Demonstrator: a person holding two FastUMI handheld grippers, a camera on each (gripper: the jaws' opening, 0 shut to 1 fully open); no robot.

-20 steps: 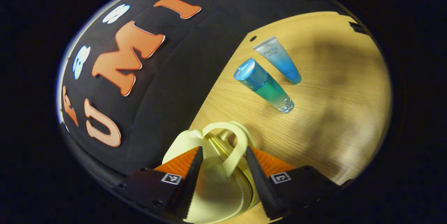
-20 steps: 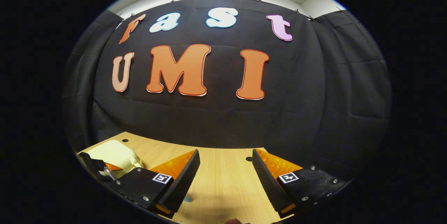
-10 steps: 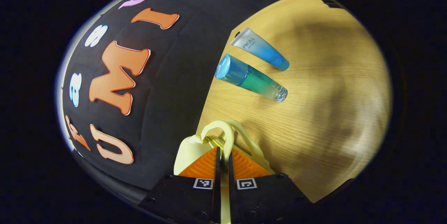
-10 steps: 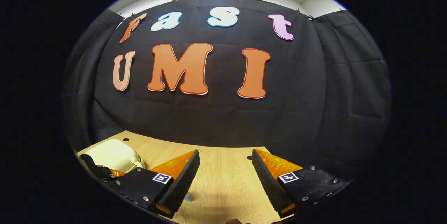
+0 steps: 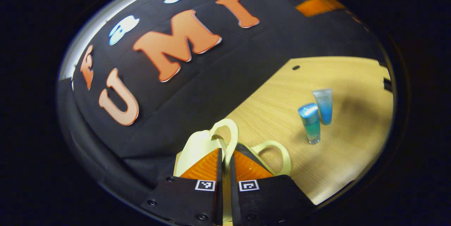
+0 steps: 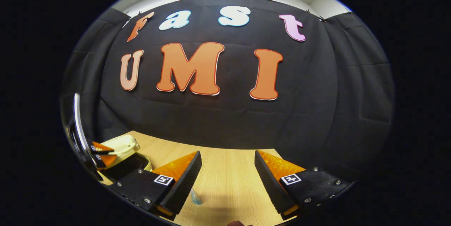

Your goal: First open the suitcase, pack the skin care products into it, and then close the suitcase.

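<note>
- At the bottom of the left gripper view, the left gripper [image 5: 224, 164] is clenched on one pale yellow handle [image 5: 230, 136] of the suitcase [image 5: 197, 148]; both fingers press on the handle from its two sides.
- Just beside it, the second handle [image 5: 276, 152] of the suitcase stands apart from the first one, lower and toward the wood worktop [image 5: 345, 148].
- In the right gripper view the suitcase [image 6: 121, 146] shows at the left edge with its lid lifted from the lower half, so a dark gap is between them. The left gripper [image 6: 100, 152] holds the lid there.
- Farther on the worktop, well apart from the suitcase, a blue-green bottle [image 5: 310, 123] and a blue tube [image 5: 324, 106] are just beside each other.
- The right gripper [image 6: 225, 176] is released, its fingers wide apart with nothing between them, above the worktop [image 6: 225, 166].
- Behind all is the black cloth wall [image 6: 317, 113].
</note>
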